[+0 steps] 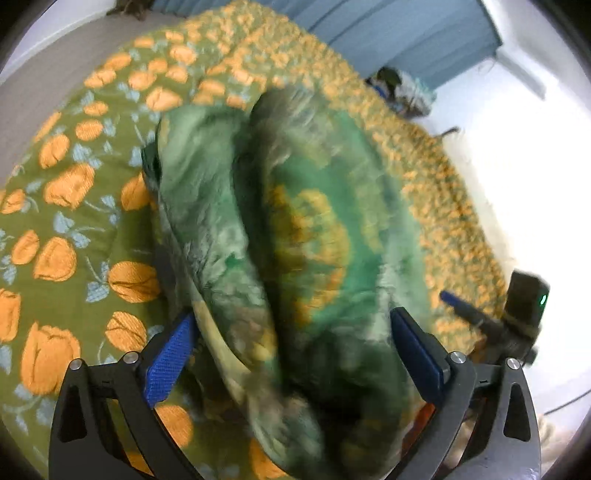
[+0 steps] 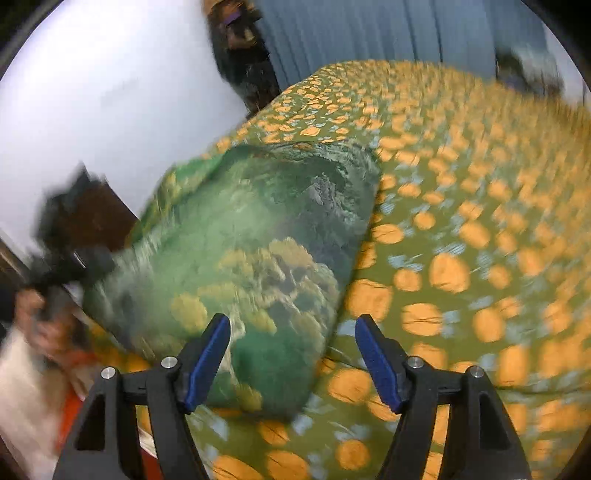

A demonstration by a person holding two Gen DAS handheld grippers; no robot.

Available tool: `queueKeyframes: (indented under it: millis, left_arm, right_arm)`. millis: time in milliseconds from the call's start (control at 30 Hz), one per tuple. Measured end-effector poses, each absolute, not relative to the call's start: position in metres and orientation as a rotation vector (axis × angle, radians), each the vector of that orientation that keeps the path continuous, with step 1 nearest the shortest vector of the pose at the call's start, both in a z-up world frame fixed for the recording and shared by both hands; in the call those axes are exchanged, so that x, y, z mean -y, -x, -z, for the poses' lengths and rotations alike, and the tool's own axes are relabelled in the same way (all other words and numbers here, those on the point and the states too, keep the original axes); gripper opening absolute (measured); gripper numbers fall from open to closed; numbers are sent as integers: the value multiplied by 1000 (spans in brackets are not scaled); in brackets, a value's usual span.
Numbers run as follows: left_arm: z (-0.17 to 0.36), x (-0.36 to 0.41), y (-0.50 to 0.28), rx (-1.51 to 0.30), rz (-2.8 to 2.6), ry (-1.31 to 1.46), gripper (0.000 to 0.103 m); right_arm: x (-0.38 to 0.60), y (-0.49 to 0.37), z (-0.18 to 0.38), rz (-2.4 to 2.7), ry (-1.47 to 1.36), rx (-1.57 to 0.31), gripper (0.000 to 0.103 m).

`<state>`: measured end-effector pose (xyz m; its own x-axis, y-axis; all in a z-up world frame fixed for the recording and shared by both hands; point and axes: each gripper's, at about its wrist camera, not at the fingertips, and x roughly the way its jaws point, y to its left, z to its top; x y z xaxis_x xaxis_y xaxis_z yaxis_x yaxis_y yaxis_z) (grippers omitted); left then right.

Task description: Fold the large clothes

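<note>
A thick green blanket (image 1: 295, 229), plush and marked with yellow-orange patches, lies folded into a bulky bundle on a bed covered by an olive bedspread (image 1: 74, 206) printed with orange tulips and pale blue leaves. In the left wrist view the left tongs (image 1: 291, 358) stand spread wide, their blue pads (image 1: 168, 363) on either side of the near end of the bundle, which fills the gap between them; the picture is too blurred to tell whether the pads press the cloth, though the fabric looks loose between them. At the right edge of that view the other tool shows as a dark body with a small green light (image 1: 542, 299). In the right wrist view the right tongs (image 2: 291, 363) are opening to a medium gap, hanging over the near corner of the blanket (image 2: 236, 258) and the bedspread (image 2: 461, 258) beside it, with nothing clamped. At the left of that view a hand (image 2: 40, 317) holds the left tool. Blue curtains (image 2: 369, 33) hang behind the bed, beside a white wall (image 2: 103, 110).
</note>
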<state>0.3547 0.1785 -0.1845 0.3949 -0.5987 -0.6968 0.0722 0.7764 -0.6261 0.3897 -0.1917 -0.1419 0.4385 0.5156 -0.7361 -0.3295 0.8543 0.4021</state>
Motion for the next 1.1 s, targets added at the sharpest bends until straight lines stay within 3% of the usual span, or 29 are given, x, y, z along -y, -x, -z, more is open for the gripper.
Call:
queueKeyframes:
  millis: [167,200,400,767,833,900,1000,1100]
  left_arm:
    - [209,-181,-369,-1113,468,574,103]
    - [213,-180,-372,-1126,463,563,103]
    - [235,-177,-394,-1186,495,570,103]
    - [251,-182,-406,-1173,544,608,103]
    - [249,-178,-401,-1171,515,602,100]
    - [242,-173,-392,-1147,503,597,80]
    - [229,-172,-375,-1106,491,590,68]
    - [213,-172,-354,-1027,498,638,64]
  right_arm:
    - [184,-415,190,-648,-363,-1077,73]
    - [183,-417,198,-661,-374,-1078,80]
    - [183,-437,241,-724,-553,-1136,96]
    - [159,-452,251,-796,-589,-1180,103]
    - [148,-446,240,-778,-523,-1164,94]
    - [137,-435,222,-740,-417,-1108,77]
    - [130,-417,192,-751,-316,-1022,66]
    - [122,-394,162,-784,-248,-929,63]
